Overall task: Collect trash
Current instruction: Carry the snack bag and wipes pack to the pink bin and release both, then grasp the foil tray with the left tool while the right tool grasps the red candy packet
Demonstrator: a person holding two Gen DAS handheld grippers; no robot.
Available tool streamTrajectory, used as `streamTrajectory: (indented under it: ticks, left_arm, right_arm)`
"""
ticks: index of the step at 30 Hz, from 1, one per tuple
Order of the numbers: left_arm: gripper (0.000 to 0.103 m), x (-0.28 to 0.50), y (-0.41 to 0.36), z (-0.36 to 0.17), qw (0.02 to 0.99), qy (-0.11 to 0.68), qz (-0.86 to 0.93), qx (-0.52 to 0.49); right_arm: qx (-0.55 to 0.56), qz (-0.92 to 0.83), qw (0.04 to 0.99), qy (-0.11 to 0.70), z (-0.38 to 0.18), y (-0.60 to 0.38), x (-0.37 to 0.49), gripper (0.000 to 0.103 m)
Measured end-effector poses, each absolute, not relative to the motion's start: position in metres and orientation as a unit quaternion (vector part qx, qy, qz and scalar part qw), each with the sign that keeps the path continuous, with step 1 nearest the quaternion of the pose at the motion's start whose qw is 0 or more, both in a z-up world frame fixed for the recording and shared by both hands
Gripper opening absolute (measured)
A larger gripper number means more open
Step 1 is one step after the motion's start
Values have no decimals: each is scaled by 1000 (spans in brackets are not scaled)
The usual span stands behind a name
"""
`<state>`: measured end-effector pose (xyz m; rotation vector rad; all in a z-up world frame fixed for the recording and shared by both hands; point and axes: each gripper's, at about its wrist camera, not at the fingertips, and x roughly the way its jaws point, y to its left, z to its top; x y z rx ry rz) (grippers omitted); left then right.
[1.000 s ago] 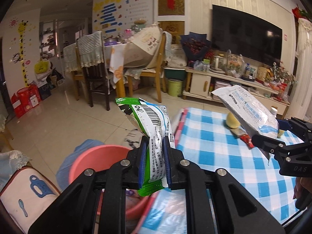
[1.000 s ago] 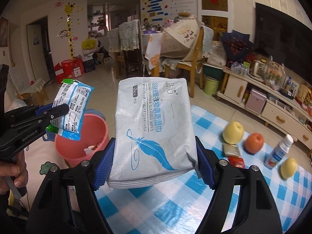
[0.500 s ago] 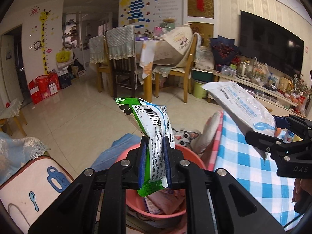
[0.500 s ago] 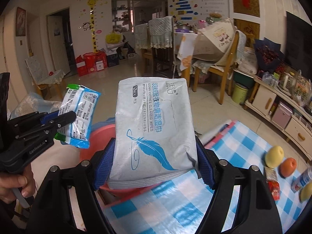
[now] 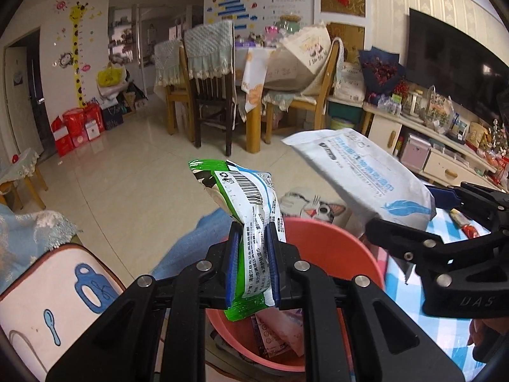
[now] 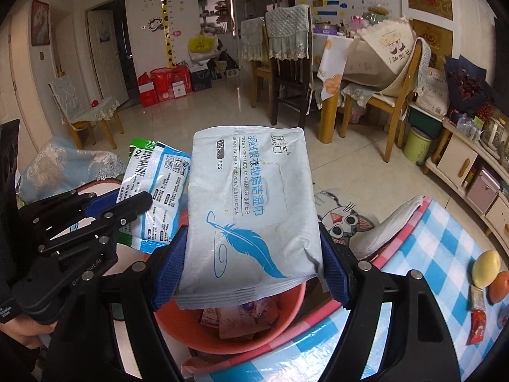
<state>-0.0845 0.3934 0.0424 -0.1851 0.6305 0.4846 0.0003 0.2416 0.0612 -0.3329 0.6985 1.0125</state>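
Note:
My left gripper (image 5: pixel 253 267) is shut on a small green and white wrapper (image 5: pixel 251 210) with a barcode, held over the rim of a pink bucket (image 5: pixel 334 242). My right gripper (image 6: pixel 251 264) is shut on a wide white wipes pack (image 6: pixel 251 203) with a blue feather print, held above the same pink bucket (image 6: pixel 286 324). Papers and wrappers lie inside the bucket. In the right wrist view the left gripper (image 6: pixel 140 202) with its wrapper (image 6: pixel 152 187) hangs just left of the wipes pack. In the left wrist view the wipes pack (image 5: pixel 366 172) shows at the right.
A table with a blue checked cloth (image 6: pixel 439 254) lies right of the bucket, bearing fruit (image 6: pixel 485 267) and small wrappers (image 6: pixel 477 321). A cat-print mat (image 6: pixel 343 219) lies on the tiled floor beyond. Dining chairs (image 6: pixel 286 63) and a TV cabinet (image 5: pixel 445 156) stand further back. A cushioned seat (image 5: pixel 47 289) is at left.
Both grippers have swung left from over the checked table to above the pink bucket, still holding their packs. The bucket's contents have come into view below them.

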Motion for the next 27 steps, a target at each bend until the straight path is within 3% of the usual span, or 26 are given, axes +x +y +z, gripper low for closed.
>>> streamTrajectory:
  ticks: [3, 6, 9, 14, 16, 20, 27]
  left_arm:
    - [21, -75, 403, 24, 907, 335, 230, -109]
    - [35, -72, 409, 13, 901, 345, 242, -106]
    - [37, -73, 411, 13, 900, 344, 247, -106]
    - [66, -80, 399, 32, 907, 319, 255, -99]
    - [72, -82, 387, 43, 913, 308, 252, -89]
    - [80, -83, 359, 65, 923, 294, 239, -66]
    - [85, -83, 305, 95, 937, 277, 205, -51]
  right_arm:
    - [-162, 467, 802, 337, 45, 249, 3, 83]
    - [-155, 457, 804, 347, 36, 248, 7, 84]
    - [-145, 452, 810, 345, 37, 239, 11, 84]
    - [-129, 446, 822, 330, 52, 213, 12, 84]
    - [-123, 441, 831, 317, 63, 195, 8, 93]
    - [-112, 427, 844, 305, 78, 158, 6, 94]
    - [-86, 387, 870, 294, 96, 78, 4, 94]
